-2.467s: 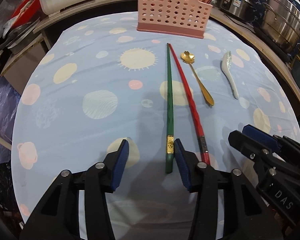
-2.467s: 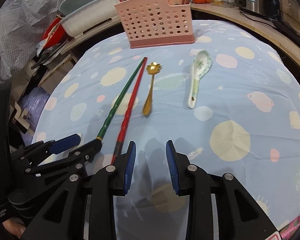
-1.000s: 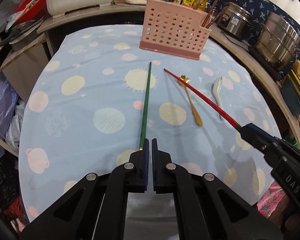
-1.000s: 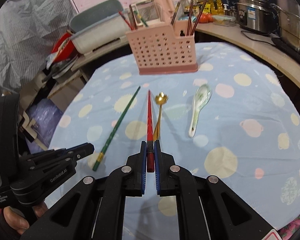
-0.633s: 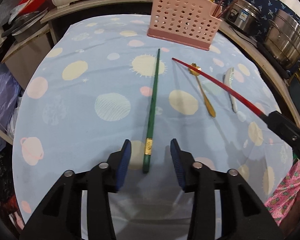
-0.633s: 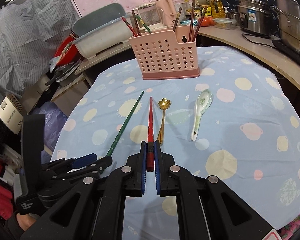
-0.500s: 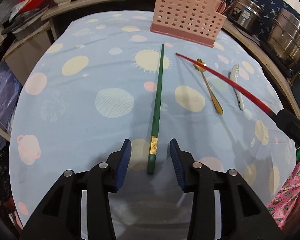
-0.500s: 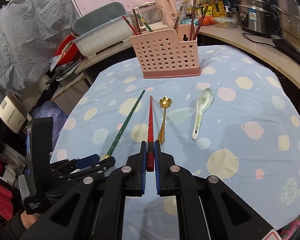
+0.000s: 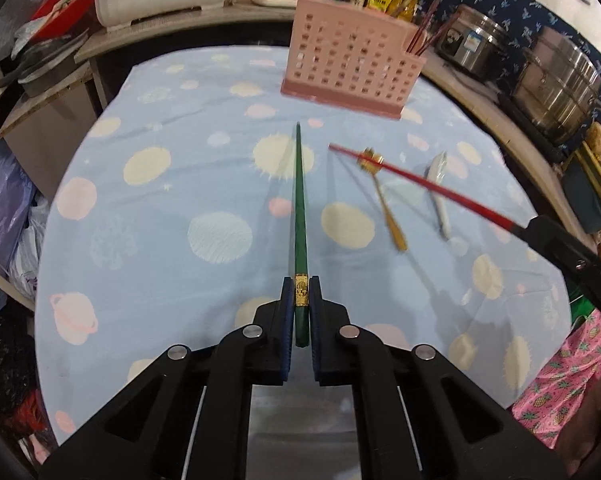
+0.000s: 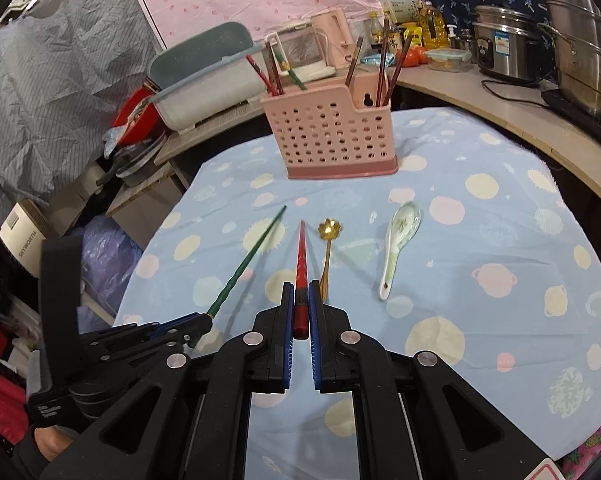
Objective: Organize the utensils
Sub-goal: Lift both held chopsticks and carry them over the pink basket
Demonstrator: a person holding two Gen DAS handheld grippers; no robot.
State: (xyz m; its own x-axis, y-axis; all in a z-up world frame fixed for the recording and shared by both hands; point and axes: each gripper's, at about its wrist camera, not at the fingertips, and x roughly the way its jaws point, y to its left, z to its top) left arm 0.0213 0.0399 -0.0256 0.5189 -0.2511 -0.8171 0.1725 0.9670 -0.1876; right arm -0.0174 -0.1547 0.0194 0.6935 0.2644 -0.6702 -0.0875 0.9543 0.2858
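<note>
My left gripper [image 9: 300,292] is shut on the thick end of a green chopstick [image 9: 299,200] and holds it lifted over the table, tip pointing away. My right gripper [image 10: 300,296] is shut on a red chopstick [image 10: 301,252], also lifted, tip pointing toward the pink perforated utensil basket [image 10: 332,136]. The basket holds several chopsticks. A gold spoon [image 10: 327,248] and a white ceramic spoon [image 10: 400,248] lie on the blue dotted tablecloth [image 10: 480,264]. The red chopstick [image 9: 420,184] and right gripper [image 9: 572,260] show at the right of the left wrist view.
A white basin [image 10: 208,76], kettle [image 10: 336,36] and bottles stand behind the basket. Steel pots [image 10: 580,52] sit on the curved counter at right. Clutter and bags lie left of the table edge.
My left gripper was open around the green chopstick lying on the cloth; it has shut on it and lifted it. The right gripper keeps holding the red chopstick, slightly raised.
</note>
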